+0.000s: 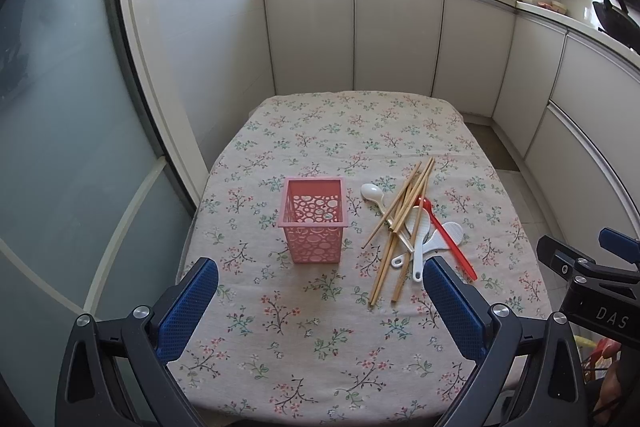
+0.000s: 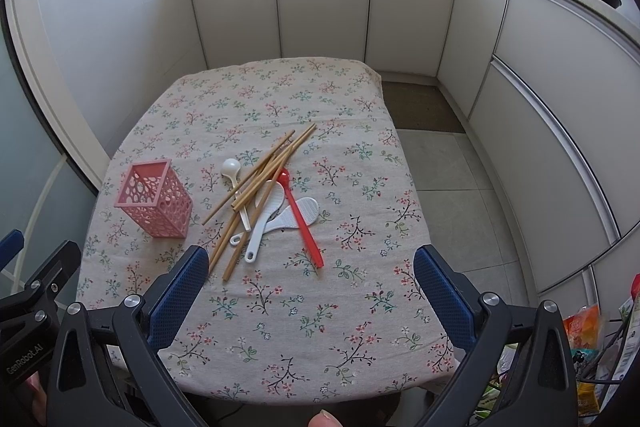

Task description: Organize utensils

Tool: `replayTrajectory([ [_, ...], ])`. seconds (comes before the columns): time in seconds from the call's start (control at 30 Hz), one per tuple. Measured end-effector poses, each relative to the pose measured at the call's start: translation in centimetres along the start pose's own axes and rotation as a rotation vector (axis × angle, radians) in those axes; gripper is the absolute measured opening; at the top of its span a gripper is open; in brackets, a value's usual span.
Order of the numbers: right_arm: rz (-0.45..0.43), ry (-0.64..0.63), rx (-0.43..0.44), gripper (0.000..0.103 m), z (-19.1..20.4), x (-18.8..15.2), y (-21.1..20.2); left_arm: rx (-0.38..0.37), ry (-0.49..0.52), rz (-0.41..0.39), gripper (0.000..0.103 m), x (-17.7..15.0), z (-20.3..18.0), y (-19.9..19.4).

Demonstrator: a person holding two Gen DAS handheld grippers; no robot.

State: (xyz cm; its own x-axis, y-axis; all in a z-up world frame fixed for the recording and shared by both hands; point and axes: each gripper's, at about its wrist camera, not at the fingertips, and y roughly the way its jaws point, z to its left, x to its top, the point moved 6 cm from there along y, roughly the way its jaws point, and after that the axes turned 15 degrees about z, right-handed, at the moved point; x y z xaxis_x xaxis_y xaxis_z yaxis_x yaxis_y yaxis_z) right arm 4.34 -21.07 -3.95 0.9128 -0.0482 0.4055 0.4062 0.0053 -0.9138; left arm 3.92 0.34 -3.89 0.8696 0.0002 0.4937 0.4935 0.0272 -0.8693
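The table under its floral-print cloth fills a kitchen corner, with pale cabinet doors along the far and right sides and frosted glass panels to the left; a tiled floor shows past the table's right edge. On the cloth the pink perforated plastic holder stands upright near the left edge, and it looks empty, so by my reading no sorting has begun. Just to its right lies the whole heap, apart from it: wooden chopsticks crossing over white plastic rice paddles, a long red plastic spoon and a small white ceramic spoon. Everything still has to go into the holder. The left gripper and right gripper both hang above the near edge, jaws spread wide, grasping nothing.
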Motion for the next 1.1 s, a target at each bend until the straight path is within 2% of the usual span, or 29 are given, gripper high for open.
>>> replayTrajectory([
  [0.27, 0.031, 0.005, 0.012, 0.103, -0.1, 0.8, 0.3, -0.015, 0.005, 0.024, 0.103, 1.2, -0.1, 0.6],
  [0.4, 0.07, 0.017, 0.032, 0.103, -0.7, 2.7, 1.1, -0.06, 0.032, 0.017, 0.103, 3.4, -0.6, 1.1],
  [0.53, 0.098, 0.049, 0.035, 0.103, -2.0, 5.7, 2.5, -0.058, 0.078, 0.028, 0.103, 6.4, -1.6, 2.4],
  [0.73, 0.166, 0.132, 0.029, 0.103, -5.1, 10.3, 5.6, -0.142, 0.13, 0.208, 0.103, 11.3, -4.0, 7.3],
  [0.83, 0.222, 0.171, 0.074, 0.103, -6.6, 11.9, 7.8, -0.177, 0.154, 0.303, 0.102, 13.0, -6.2, 10.8],
  [0.9, 0.245, 0.195, 0.113, 0.103, -7.5, 12.4, 9.4, -0.189, 0.16, 0.364, 0.098, 13.9, -7.7, 13.5],
  [1.1, 0.357, 0.281, 0.214, 0.103, -9.6, 12.0, 15.2, -0.231, 0.167, 0.492, 0.072, 15.7, -12.1, 21.2],
])
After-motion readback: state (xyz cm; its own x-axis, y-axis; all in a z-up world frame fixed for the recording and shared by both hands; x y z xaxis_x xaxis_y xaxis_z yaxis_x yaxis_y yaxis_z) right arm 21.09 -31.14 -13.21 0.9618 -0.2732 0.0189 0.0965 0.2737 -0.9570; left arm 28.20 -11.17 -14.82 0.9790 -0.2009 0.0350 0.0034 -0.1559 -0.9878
